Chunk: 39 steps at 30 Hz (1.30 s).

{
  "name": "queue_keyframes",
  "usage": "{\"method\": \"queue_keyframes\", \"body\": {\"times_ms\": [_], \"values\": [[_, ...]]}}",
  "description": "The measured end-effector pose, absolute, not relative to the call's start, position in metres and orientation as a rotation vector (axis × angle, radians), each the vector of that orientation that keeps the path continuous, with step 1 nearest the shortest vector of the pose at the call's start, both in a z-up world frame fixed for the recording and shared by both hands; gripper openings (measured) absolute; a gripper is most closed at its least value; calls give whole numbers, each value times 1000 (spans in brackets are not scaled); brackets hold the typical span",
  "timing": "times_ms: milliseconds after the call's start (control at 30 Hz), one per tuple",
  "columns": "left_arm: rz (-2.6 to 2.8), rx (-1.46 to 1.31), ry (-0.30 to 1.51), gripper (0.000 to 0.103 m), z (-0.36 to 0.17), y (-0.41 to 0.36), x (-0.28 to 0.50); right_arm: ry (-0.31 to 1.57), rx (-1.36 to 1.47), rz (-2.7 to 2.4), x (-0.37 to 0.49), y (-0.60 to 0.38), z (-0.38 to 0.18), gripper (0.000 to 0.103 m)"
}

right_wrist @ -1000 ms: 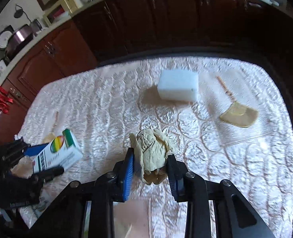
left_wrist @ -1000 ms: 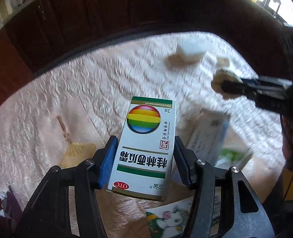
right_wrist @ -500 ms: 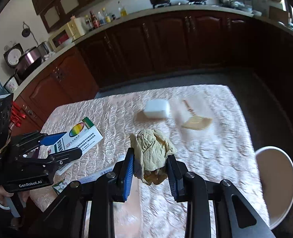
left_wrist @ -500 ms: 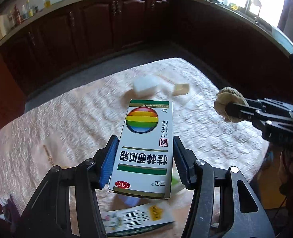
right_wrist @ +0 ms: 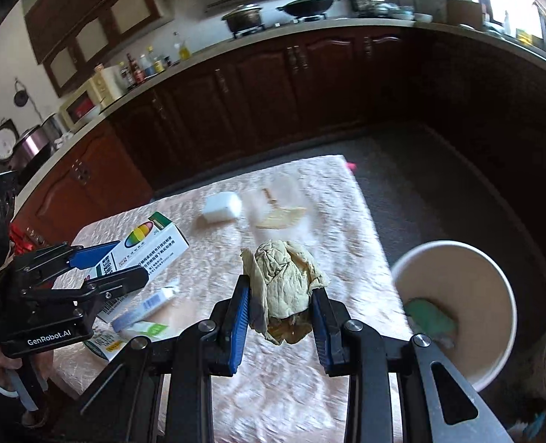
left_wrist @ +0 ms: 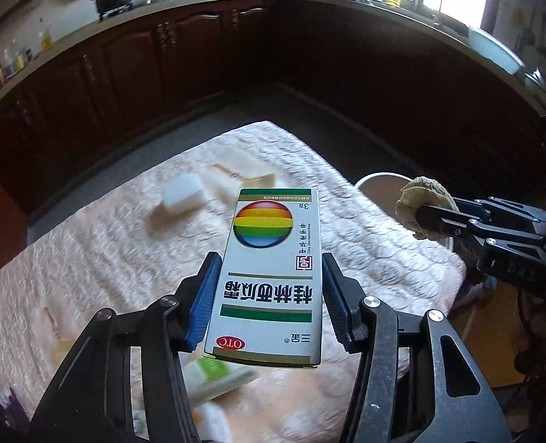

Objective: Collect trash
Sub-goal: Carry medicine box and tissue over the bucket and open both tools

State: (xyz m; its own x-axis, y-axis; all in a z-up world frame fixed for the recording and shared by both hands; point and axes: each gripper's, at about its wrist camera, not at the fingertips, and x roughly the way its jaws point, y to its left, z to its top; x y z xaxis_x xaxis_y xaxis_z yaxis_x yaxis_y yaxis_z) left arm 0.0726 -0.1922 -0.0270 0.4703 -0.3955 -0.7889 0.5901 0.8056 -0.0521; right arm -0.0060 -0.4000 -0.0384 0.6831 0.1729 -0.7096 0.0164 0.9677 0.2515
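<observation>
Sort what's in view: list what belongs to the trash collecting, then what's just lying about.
Trash job:
- medicine box, clamped in left gripper
- crumpled tissue, clamped in right gripper
- white bin beside the table
- flat packets on the tablecloth

Lying about:
- white block
- small brush
- wok on the stove

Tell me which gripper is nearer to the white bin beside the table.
Right. The right gripper, shut on the crumpled tissue, is just beside the white bin. The left gripper, shut on the medicine box, is farther away above the table.

white rainbow-striped box [left_wrist: 269,277], beige tissue [right_wrist: 285,288]
</observation>
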Motion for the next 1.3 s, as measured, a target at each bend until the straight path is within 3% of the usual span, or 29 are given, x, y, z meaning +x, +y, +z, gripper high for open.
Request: {"method": "queue_keyframes", "body": {"times_ms": [567, 1300], "values": [[-723, 330, 883, 51, -30, -290, 59, 825, 350, -110, -55, -508, -52, 29], [-808, 379, 936, 51, -65, -371, 59, 909, 469, -240, -68, -571, -99, 29]]}}
